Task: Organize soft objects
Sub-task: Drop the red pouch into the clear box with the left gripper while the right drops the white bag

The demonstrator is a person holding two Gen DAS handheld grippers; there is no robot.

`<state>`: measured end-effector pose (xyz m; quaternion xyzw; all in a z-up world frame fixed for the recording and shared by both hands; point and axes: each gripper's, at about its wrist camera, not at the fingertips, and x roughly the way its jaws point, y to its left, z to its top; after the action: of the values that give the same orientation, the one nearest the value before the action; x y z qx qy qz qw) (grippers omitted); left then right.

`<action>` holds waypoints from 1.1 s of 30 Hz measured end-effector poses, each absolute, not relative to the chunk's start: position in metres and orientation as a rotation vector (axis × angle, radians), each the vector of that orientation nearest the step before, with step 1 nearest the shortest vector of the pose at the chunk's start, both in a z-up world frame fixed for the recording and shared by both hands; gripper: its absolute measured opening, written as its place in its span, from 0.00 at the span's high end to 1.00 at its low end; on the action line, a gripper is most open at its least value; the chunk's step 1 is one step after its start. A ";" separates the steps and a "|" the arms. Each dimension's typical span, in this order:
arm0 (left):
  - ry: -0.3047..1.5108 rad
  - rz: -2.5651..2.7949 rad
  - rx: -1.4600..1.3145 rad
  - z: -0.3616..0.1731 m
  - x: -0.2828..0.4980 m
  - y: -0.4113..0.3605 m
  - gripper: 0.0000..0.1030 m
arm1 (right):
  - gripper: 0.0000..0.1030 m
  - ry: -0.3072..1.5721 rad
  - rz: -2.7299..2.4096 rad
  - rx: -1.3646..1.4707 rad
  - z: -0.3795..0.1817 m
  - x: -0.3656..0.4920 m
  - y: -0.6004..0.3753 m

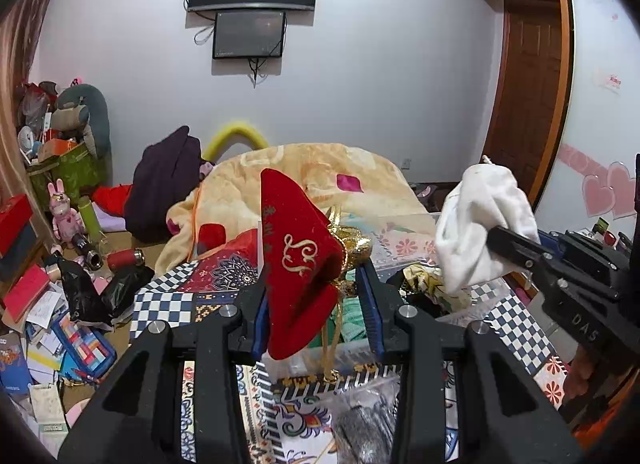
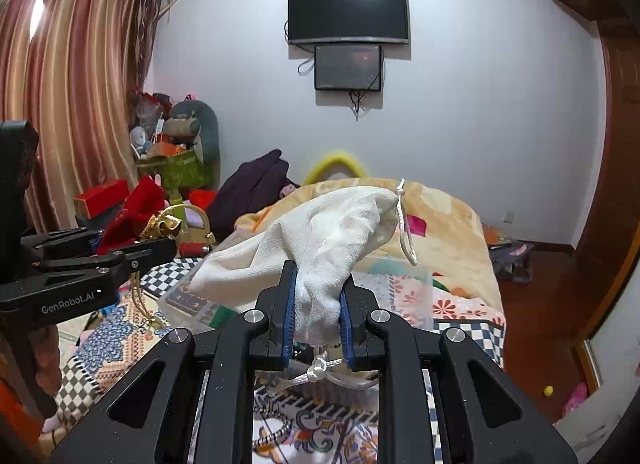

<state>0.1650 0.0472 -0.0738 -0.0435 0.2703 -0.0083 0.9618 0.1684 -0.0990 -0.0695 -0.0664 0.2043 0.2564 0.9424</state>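
Two pouches are held up above the patterned bedspread [image 1: 168, 304]: the left gripper [image 1: 316, 304] is clamped on a red velvet pouch [image 1: 298, 260] that rises between its jaws, and the right gripper [image 2: 318, 312] pinches a white drawstring pouch [image 2: 324, 232] flopping forward past its jaws.

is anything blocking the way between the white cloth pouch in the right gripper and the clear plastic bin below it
Nothing visible does. The white drawstring cloth pouch, clamped in the right gripper, hangs above the clear plastic bin with only open air between them.
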 end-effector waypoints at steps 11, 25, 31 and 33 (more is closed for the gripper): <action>0.677 -0.017 -0.080 -0.114 0.206 0.043 0.64 | 0.84 0.528 0.524 -0.190 -0.101 0.193 -0.079; 0.703 -0.023 -0.072 -0.124 0.217 0.040 0.38 | 0.56 0.547 0.501 -0.259 -0.106 0.200 -0.079; 0.655 -0.034 -0.090 -0.107 0.200 0.044 0.32 | 0.41 0.508 0.506 -0.250 -0.093 0.190 -0.088; 0.636 -0.036 -0.094 -0.101 0.193 0.045 0.29 | 0.36 0.490 0.515 -0.233 -0.086 0.185 -0.093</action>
<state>0.1929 0.0450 -0.1015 -0.0460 0.3125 -0.0178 0.9486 0.1849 -0.0930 -0.0863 -0.1137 0.2391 0.2514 0.9310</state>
